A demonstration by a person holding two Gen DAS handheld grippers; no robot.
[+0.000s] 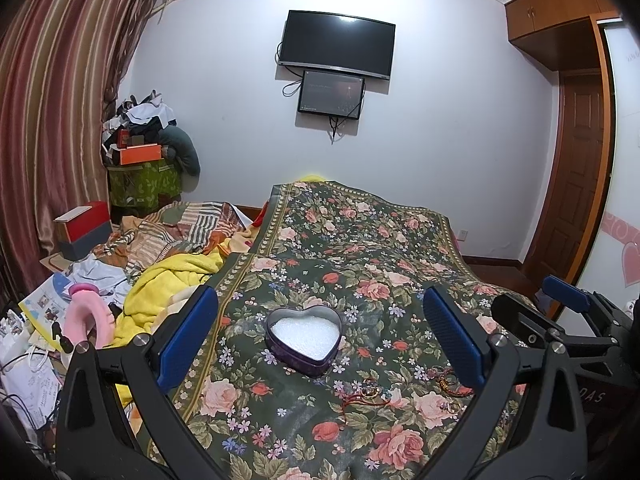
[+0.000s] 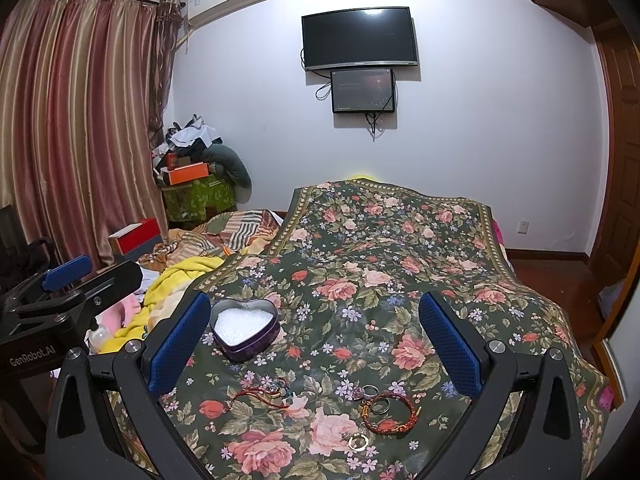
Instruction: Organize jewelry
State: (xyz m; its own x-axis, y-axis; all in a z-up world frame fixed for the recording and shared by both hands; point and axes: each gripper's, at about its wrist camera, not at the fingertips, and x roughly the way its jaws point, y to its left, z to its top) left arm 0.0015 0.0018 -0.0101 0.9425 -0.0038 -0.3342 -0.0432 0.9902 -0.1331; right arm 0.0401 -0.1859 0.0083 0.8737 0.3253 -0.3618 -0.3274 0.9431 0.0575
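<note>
Both claws gape, empty: left claw (image 1: 320,340), right claw (image 2: 316,340). Jewelry lies on the bedspread (image 2: 400,240) near the tin (image 2: 245,330): bracelet (image 2: 390,412), ring (image 2: 358,441), cord (image 2: 260,396). Best to dip the right claw low, pinch the bracelet's rim, then lift toward the tin's foam.

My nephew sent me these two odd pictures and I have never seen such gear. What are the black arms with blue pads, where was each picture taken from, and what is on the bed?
Those are hand-held tongs, one in each of a person's hands, with a camera on each looking forward along the blue pads. One picture comes from the left tongs, the other from the right tongs. Both are open and hold nothing. On the floral bedspread sits an open heart-shaped tin with white filling. Nearer the cameras lie a red cord bracelet, a few rings and a red string charm, all outside the tin.
</note>
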